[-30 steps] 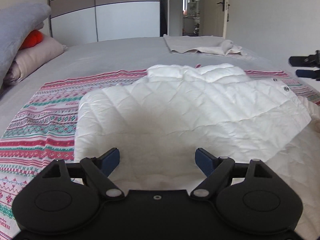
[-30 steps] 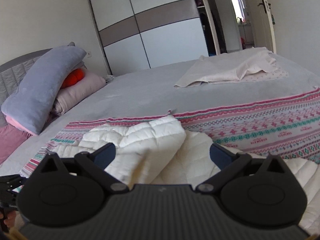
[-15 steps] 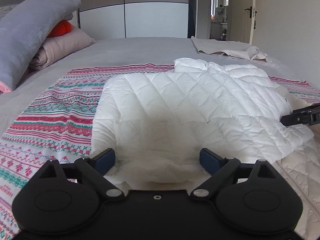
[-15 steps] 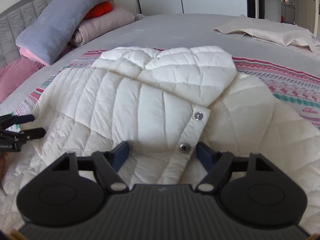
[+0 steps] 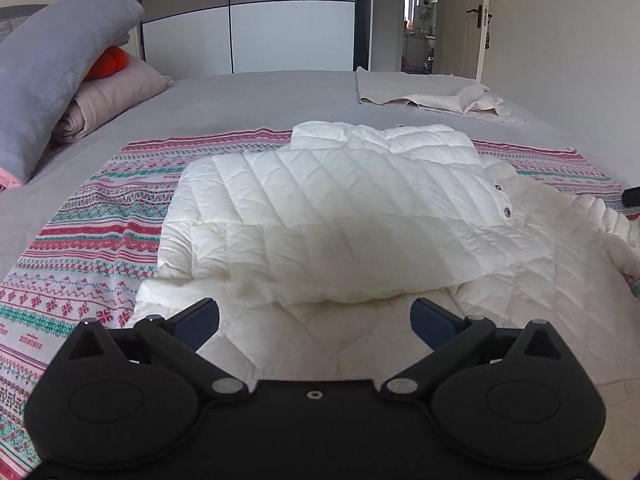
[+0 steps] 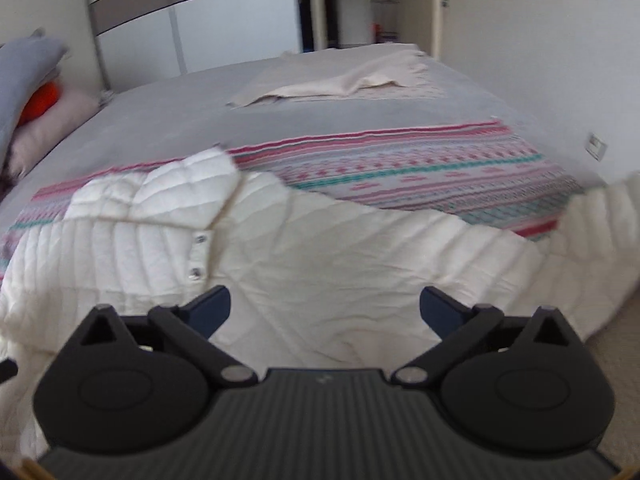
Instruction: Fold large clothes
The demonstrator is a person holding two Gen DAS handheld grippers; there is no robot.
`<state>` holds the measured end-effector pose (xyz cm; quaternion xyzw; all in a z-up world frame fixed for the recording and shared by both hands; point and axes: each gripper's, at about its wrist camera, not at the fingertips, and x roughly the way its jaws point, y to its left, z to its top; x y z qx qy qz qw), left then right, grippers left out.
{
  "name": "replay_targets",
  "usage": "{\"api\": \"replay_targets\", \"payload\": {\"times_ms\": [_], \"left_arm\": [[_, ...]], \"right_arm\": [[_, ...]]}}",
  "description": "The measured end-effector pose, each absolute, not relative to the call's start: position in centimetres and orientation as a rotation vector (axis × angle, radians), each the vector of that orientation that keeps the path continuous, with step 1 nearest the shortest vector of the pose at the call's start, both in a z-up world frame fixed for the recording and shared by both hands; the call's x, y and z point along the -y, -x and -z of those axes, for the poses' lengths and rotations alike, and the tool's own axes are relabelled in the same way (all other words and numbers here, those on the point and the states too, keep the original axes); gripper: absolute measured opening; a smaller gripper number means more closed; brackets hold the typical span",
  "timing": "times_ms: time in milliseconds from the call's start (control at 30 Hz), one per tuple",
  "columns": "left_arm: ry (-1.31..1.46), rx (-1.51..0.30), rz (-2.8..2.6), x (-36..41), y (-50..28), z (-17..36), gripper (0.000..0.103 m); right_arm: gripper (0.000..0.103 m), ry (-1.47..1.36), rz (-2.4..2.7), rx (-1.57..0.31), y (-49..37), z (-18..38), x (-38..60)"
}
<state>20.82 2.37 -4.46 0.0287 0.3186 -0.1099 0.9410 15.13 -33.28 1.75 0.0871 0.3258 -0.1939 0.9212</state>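
Note:
A white quilted jacket (image 5: 340, 216) lies on the bed over a striped patterned blanket (image 5: 100, 240). Its left half is folded over the middle, with snap buttons (image 5: 507, 211) along the edge. My left gripper (image 5: 316, 316) is open and empty, just above the jacket's near hem. In the right wrist view the jacket (image 6: 320, 248) spreads to the right, with a sleeve (image 6: 600, 220) hanging at the bed's right edge. My right gripper (image 6: 324, 306) is open and empty over the jacket's unfolded right part.
A grey pillow (image 5: 52, 80), a pink rolled blanket (image 5: 112, 96) and an orange item (image 5: 108, 62) lie at the left. A beige cloth (image 5: 420, 88) lies at the far side of the bed. A wardrobe (image 5: 280, 20) and an open door stand behind. The floor (image 6: 616, 360) shows at the right.
Both grippers have pulled back from the jacket. The right gripper has swung to the right, now facing the jacket's right side and sleeve. The folded left half stays in place.

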Motion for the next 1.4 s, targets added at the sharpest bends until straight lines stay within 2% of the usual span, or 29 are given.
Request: {"api": "replay_targets", "payload": {"times_ms": [167,267,633,833,933,1000,1033,1067,1100,1400], "left_arm": [[0.036,-0.669,0.239,-3.0,-20.7,4.2,0.103],[0.120,-0.666,0.246,-3.9,-20.7,3.9,0.103],[0.256,-0.722,0.203,-6.2,-21.9,4.6,0.103],[0.271,-0.730,0.209,-6.1,-22.3,4.7,0.103],[0.272,-0.734,0.207,-6.1,-22.5,4.7,0.103],[0.288,-0.736,0.204,-6.1,-22.6,4.7,0.103],[0.297,-0.738,0.205,-6.2,-22.6,4.7,0.103],[0.306,-0.738,0.208,-6.3,-22.6,4.7,0.103],[0.314,-0.738,0.209,-6.4,-22.7,4.6,0.103],[0.375,-0.727,0.197,-7.4,-22.9,4.1,0.103]], "right_arm": [[0.102,-0.224,0.706,-0.538,-11.0,-2.1,38.3],[0.100,-0.269,0.722,-0.503,-10.3,-2.3,40.3],[0.099,-0.042,1.039,-0.529,-15.4,0.0,40.5],[0.090,-0.106,1.134,-0.554,-17.3,0.3,44.2],[0.075,-0.176,1.155,-0.579,-17.8,0.7,46.0],[0.052,-0.189,1.163,-0.586,-17.8,0.9,46.6],[0.043,-0.170,1.154,-0.577,-17.6,0.9,46.6],[0.024,-0.162,1.129,-0.568,-17.4,0.8,46.6],[0.011,-0.178,1.080,-0.558,-17.0,0.4,46.6],[0.008,-0.114,0.818,-0.417,-17.3,-6.7,39.3]]}}
